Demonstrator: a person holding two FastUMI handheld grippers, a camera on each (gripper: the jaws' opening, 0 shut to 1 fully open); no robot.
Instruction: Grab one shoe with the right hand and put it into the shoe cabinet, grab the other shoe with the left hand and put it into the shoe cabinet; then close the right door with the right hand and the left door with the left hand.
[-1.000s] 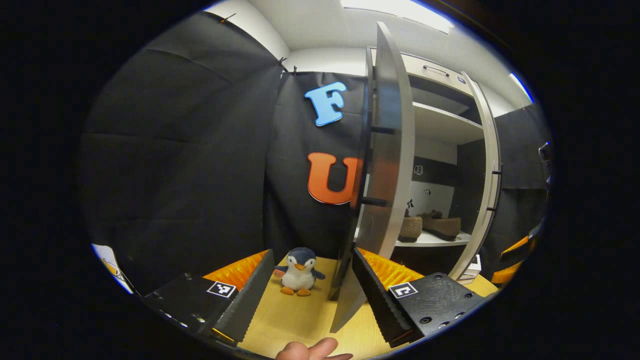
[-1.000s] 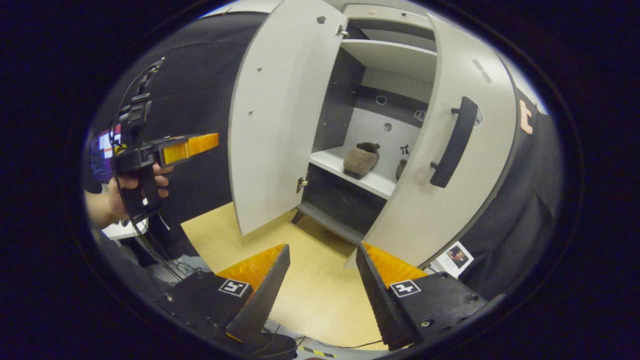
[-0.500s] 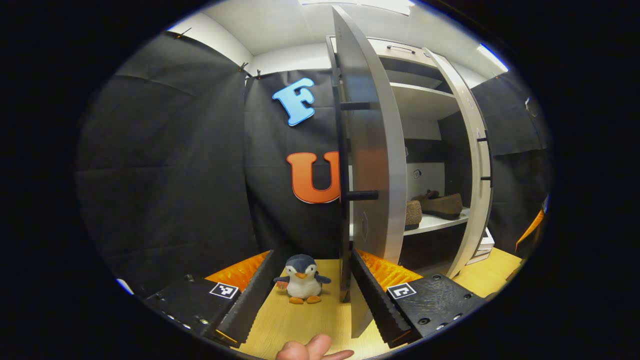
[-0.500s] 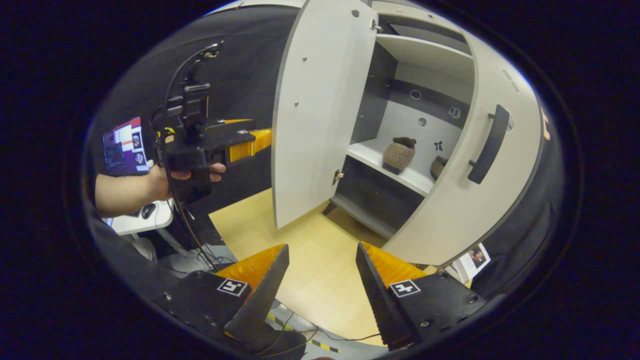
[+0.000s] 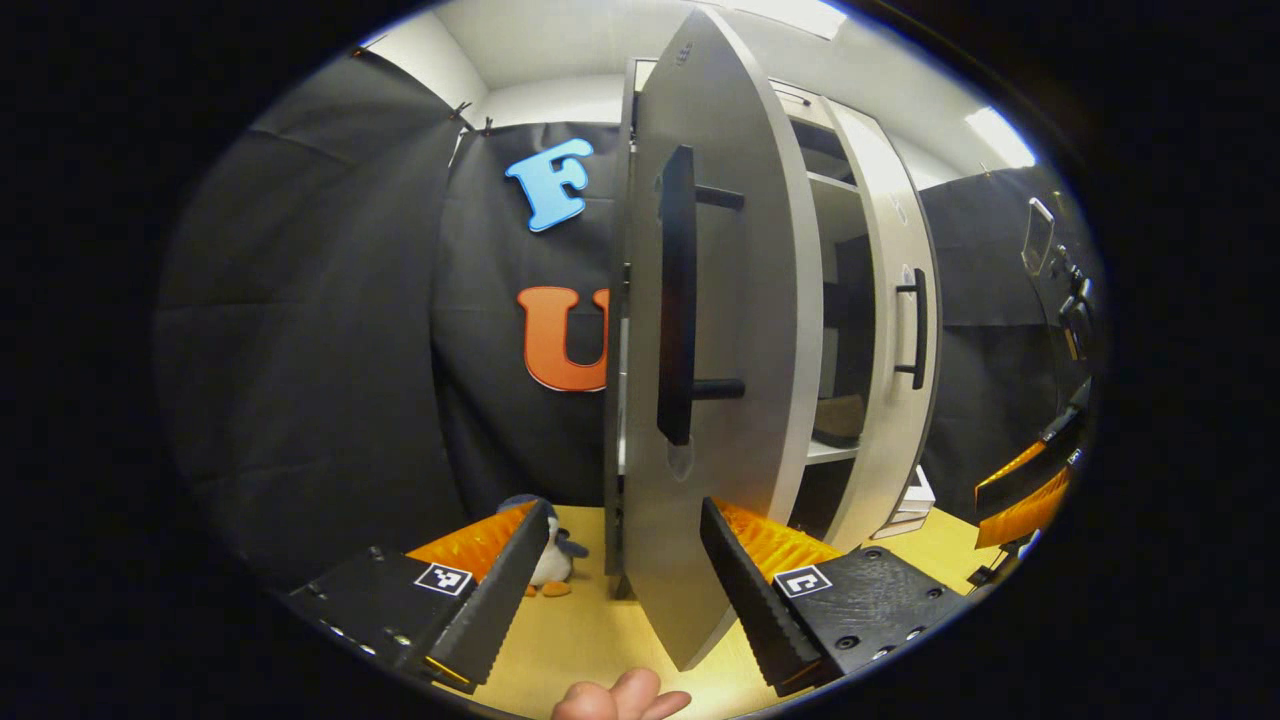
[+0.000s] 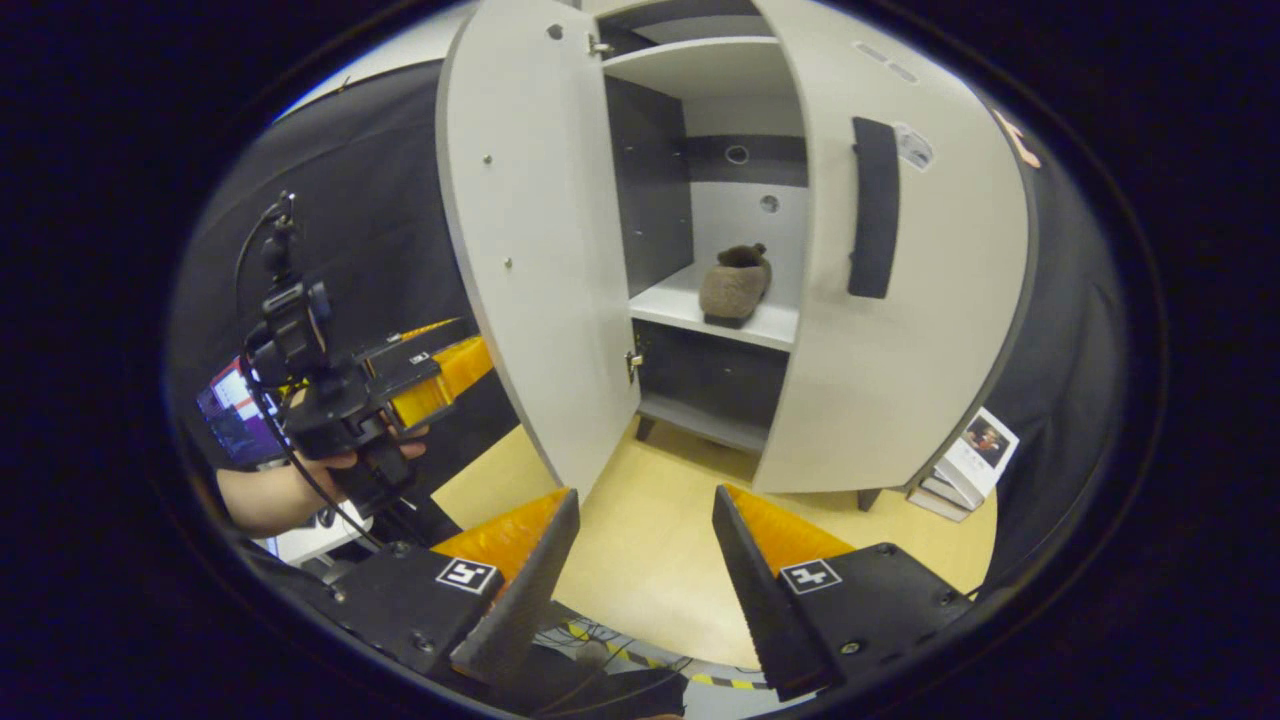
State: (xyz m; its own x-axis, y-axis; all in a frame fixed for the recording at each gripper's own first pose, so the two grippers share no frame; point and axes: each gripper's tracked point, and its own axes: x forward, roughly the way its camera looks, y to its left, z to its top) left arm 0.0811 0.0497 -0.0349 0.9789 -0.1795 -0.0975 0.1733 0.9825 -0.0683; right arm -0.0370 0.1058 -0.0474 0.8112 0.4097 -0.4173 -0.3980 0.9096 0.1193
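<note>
The grey shoe cabinet (image 6: 720, 70) has both doors ajar. A brown fuzzy shoe (image 6: 735, 285) rests on its white shelf (image 6: 770, 325), also glimpsed as a shoe (image 5: 840, 415) through the gap. The left door (image 5: 740, 300) turns its outer face and black handle (image 5: 676, 300) to my left gripper (image 5: 620, 580), which is open, with the door's lower corner showing between its fingers. The right door (image 6: 900, 300) with its handle (image 6: 873, 205) stands ahead of my open right gripper (image 6: 640, 570). A hand holds the left gripper (image 6: 400, 370) outside the left door (image 6: 540, 250).
A plush penguin (image 5: 548, 565) sits on the wooden floor (image 6: 650, 540) beside the left door, half behind my left finger. A stack of books (image 6: 965, 465) leans by the cabinet's right side. Black cloth walls close in the booth. The right gripper (image 5: 1030, 490) shows at the far right.
My left gripper has swung round to face the left door's outer side. The gap between the doors has narrowed, hiding most of the shoes. The right gripper view now faces the cabinet squarely.
</note>
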